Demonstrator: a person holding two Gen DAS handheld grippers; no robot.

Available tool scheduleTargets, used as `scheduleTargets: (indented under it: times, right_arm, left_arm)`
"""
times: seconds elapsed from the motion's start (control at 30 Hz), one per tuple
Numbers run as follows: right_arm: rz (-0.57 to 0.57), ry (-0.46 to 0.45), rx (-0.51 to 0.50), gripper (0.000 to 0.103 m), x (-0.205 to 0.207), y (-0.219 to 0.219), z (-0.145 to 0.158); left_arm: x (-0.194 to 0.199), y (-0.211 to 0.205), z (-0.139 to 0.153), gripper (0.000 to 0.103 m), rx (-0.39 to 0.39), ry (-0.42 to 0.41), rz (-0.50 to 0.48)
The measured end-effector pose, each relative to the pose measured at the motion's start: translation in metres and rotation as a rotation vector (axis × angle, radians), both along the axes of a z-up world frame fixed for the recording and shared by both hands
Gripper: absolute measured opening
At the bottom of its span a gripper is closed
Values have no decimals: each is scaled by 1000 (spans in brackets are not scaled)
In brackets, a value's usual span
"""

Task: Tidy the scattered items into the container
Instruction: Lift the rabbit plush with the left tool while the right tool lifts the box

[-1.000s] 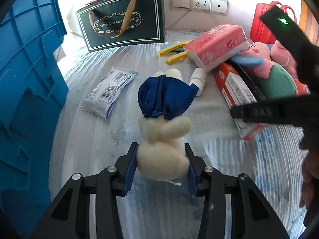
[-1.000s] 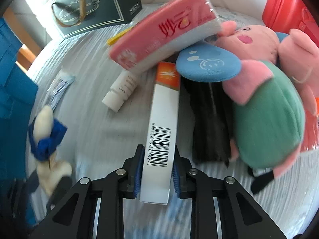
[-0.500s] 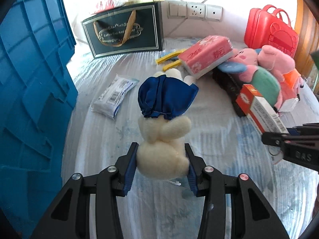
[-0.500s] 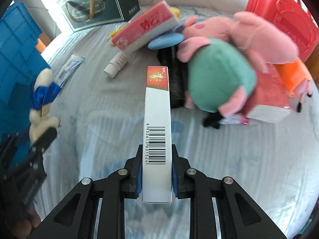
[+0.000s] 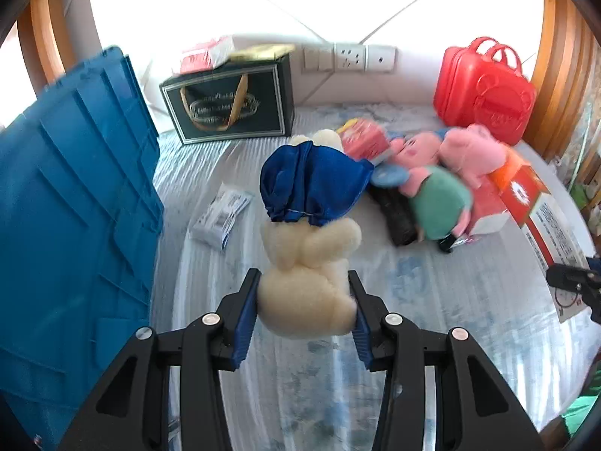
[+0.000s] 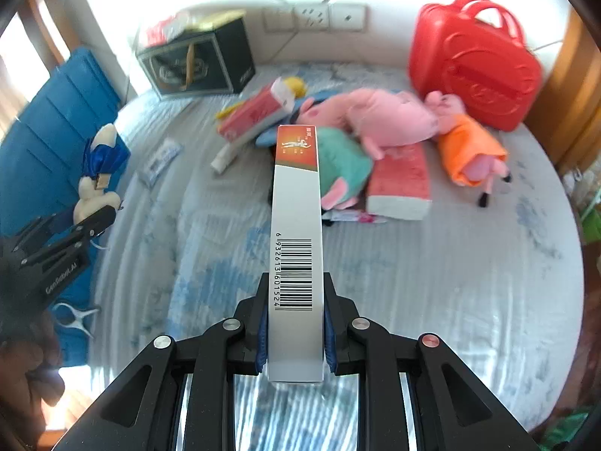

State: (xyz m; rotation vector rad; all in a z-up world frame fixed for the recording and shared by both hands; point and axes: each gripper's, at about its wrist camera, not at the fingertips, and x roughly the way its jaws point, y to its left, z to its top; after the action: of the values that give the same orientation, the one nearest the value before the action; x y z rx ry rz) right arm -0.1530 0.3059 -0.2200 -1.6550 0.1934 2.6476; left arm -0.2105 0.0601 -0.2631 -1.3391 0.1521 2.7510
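Observation:
My left gripper (image 5: 304, 312) is shut on a cream plush bear in a blue cloth hood (image 5: 308, 255), held up off the bed. The same bear (image 6: 95, 188) hangs in the left gripper (image 6: 90, 218) in the right wrist view, beside the blue crate (image 6: 49, 143). My right gripper (image 6: 295, 334) is shut on a long white box with an orange end and a barcode (image 6: 296, 225), also lifted. That box (image 5: 541, 206) shows at the right edge of the left wrist view. The blue plastic crate (image 5: 71, 225) stands at the left.
On the pale striped bedcover (image 6: 450, 282) lie pink plush pigs (image 6: 390, 120), one in green (image 6: 342, 158), one in orange (image 6: 469, 146), pink tissue packs (image 6: 402, 180), a white tube (image 6: 225, 158) and a white packet (image 5: 221, 218). A dark gift bag (image 5: 233, 105) and red case (image 5: 484, 90) stand at the back.
Both grippers have risen from the bed with their loads. The box came up off the pile by the pigs. More of the bed and back wall is in sight now.

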Motion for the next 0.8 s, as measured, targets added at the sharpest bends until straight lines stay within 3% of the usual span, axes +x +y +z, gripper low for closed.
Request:
scheduleTargets:
  times: [0.3,0.53,0.8]
  right_arm:
    - [-58,97,-22,22,53,25,71]
    - [-100,168,-39,22,79,32,107]
    - [-111,212,-54,22,94,41,125]
  left_arm:
    - [22,23,84,43,-7,45,-18]
    - [39,35,120,43,-22,67,-53]
    - [51,41,145,43,-25,82,-60]
